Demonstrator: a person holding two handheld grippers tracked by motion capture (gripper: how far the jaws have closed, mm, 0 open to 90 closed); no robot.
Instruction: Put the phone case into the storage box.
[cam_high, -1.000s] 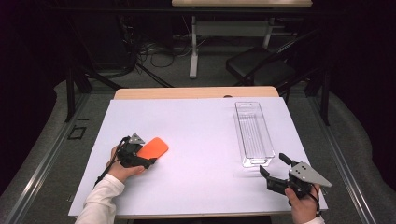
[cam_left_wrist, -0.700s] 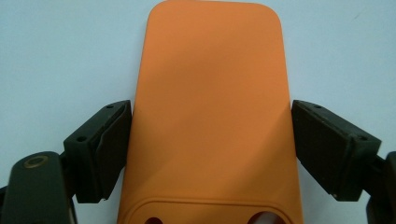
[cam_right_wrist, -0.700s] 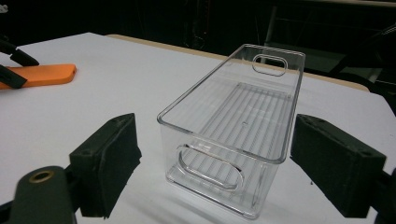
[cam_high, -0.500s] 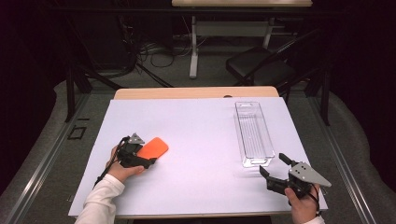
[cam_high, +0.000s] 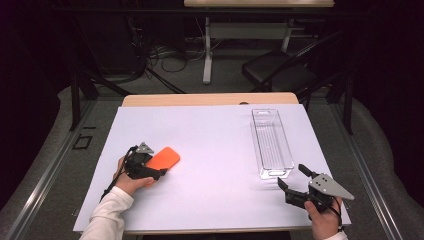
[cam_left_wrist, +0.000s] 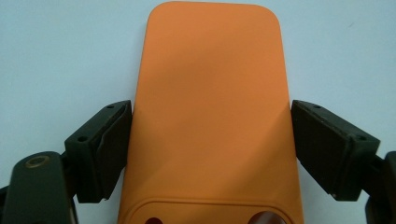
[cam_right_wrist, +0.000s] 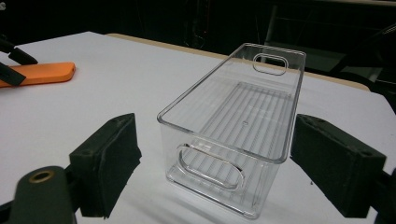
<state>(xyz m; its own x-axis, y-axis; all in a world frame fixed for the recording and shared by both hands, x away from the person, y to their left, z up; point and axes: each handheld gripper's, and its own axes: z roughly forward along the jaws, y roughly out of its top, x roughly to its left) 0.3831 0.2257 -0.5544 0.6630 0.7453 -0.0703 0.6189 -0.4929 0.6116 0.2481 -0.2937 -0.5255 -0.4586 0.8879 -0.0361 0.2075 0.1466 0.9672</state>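
Note:
A flat orange case (cam_high: 165, 158) with rounded corners lies on the white table cover at the front left. My left gripper (cam_high: 156, 167) reaches over its near end. In the left gripper view the orange case (cam_left_wrist: 210, 93) runs lengthwise between the jaws, and both black pads (cam_left_wrist: 109, 140) touch its long edges, so my left gripper (cam_left_wrist: 210, 112) is shut on it. A clear plastic bin (cam_high: 271, 142) stands empty at the right. My right gripper (cam_high: 291, 175) is open just short of the bin's near end. The bin (cam_right_wrist: 233, 121) with its handle slot stands ahead of my right gripper (cam_right_wrist: 212, 122).
The white cover (cam_high: 210, 135) spans most of the table, with a strip of wooden tabletop (cam_high: 200, 99) along the far edge. Beyond the table are a dark chair (cam_high: 280, 75), a desk leg and cables on the floor.

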